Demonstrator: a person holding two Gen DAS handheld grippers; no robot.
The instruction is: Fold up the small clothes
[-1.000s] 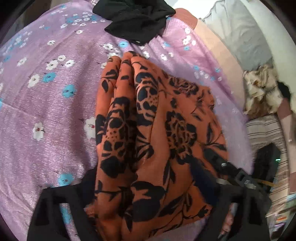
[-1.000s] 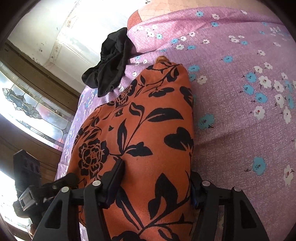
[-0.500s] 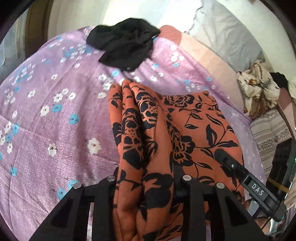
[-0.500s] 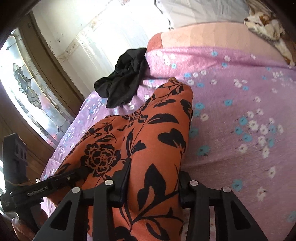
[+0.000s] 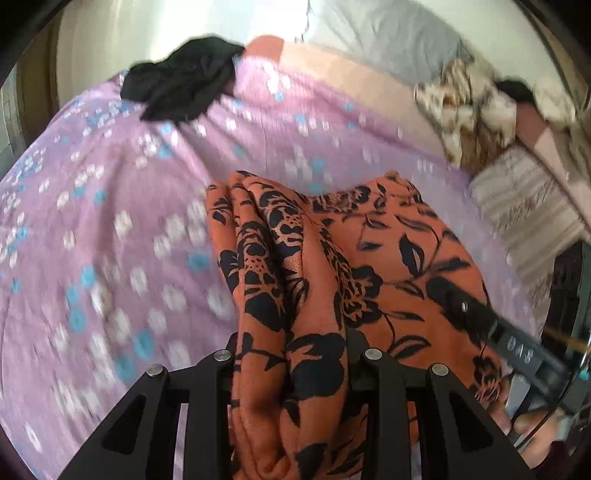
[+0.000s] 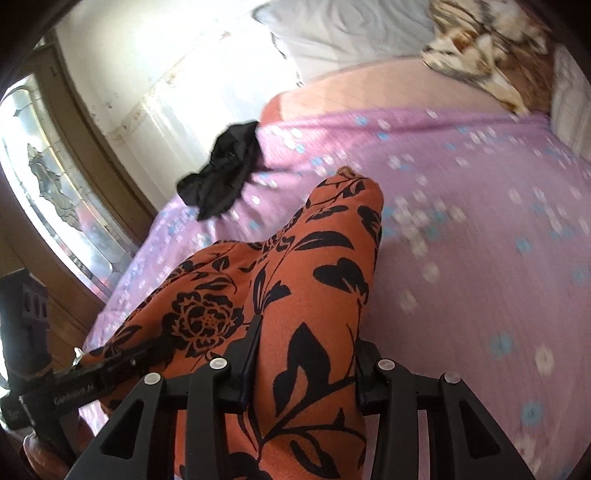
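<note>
An orange garment with a black flower print point(image 5: 332, 266) hangs in thick folds over the purple flowered bedspread point(image 5: 110, 240). My left gripper point(image 5: 291, 354) is shut on a bunched fold at its near edge. In the right wrist view the same orange garment point(image 6: 314, 280) runs away from the camera, with my right gripper point(image 6: 306, 354) shut on its other near end. Each gripper shows in the other's view: the right one point(image 5: 517, 343) at the garment's right side, the left one point(image 6: 88, 380) at its left side. The garment's far end still touches the bed.
A crumpled black garment point(image 5: 184, 85) lies at the bed's far edge beside a peach sheet point(image 6: 369, 92). A cream and brown patterned cloth point(image 5: 469, 110) and a grey pillow point(image 6: 343, 33) sit at the head. A stained-glass window point(image 6: 55, 192) stands at the left, and striped fabric point(image 5: 524, 199) at the right.
Both grippers have closed on the orange garment and drawn it up and back toward me. The bed looks farther away, and more of the wall and pillows shows.
</note>
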